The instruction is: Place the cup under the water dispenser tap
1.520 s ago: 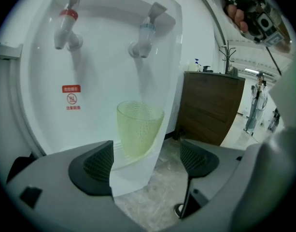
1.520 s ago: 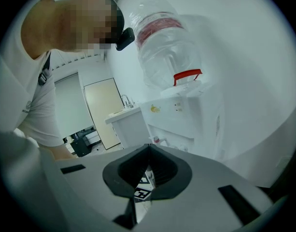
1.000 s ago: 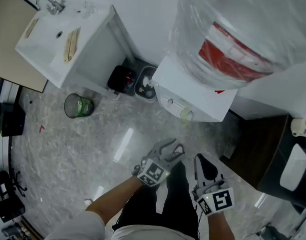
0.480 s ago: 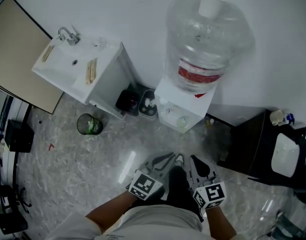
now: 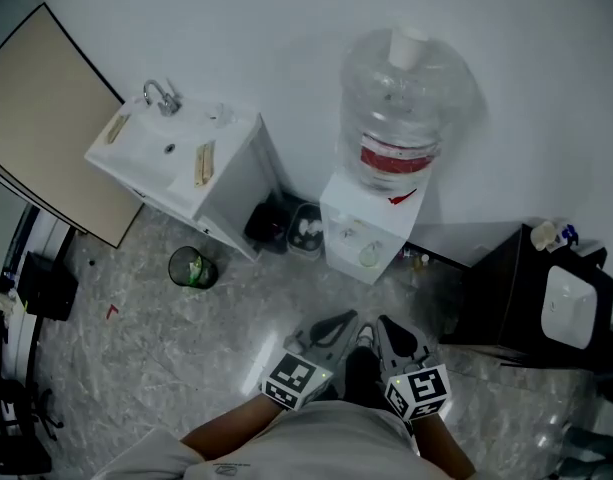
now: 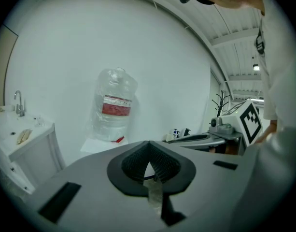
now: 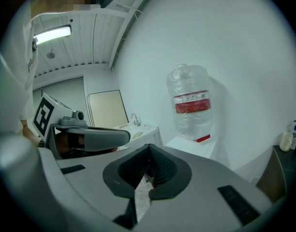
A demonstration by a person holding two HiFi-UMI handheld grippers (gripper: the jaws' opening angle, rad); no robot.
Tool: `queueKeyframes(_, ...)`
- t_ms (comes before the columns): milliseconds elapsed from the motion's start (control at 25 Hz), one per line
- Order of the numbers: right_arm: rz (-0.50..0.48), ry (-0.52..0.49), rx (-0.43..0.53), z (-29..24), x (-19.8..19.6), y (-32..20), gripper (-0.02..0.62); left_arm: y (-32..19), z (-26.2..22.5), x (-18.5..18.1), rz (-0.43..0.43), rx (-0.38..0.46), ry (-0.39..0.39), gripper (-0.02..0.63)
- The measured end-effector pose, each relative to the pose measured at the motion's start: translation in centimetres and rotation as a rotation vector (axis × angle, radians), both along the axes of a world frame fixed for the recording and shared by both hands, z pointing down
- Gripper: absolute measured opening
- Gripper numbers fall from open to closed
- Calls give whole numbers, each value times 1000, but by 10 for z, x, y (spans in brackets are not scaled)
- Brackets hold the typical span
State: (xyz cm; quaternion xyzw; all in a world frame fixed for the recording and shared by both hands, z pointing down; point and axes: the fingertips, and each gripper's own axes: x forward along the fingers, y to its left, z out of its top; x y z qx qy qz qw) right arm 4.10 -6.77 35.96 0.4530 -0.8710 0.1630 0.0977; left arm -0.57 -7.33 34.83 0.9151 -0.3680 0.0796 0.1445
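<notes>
Found the left gripper (image 5: 338, 325) low in the head view, close in front of the person's body, with the right gripper (image 5: 389, 328) just beside it, the two near each other but apart. Saw the left one's jaws pressed fully together in the left gripper view, with nothing caught between them. Saw the right one's jaws likewise closed tip to tip and empty in the right gripper view. Spotted the cup (image 5: 370, 255), small and pale, on the front ledge of the white water dispenser (image 5: 348, 218), under its taps and well apart from both grippers. Noted the clear water bottle (image 5: 401, 108) with a red label, upright on the dispenser against the white wall. Made out a white sink cabinet (image 5: 226, 183) left of the dispenser, a green wastebasket (image 5: 191, 268) on the marbled floor (image 5: 136, 348) before it, and a black table (image 5: 506, 288) to the right.
</notes>
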Motion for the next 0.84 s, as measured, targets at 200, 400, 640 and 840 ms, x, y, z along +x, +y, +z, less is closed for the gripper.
queueKeyframes(200,6,4,31,-13,-2,7,15,2,-12,-5,-12,23,10,5)
queueKeyframes(400,11,14,52,-21,-6,7,15,6,-20,-3,17,40,15,5)
queueKeyframes(640,5,29,54,-24,-14,7,15,5,-20,-13,9,35,18,5)
queueKeyframes(840,2,36,76,-29,-24,3,15,2,-21,-22,6,52,18,5)
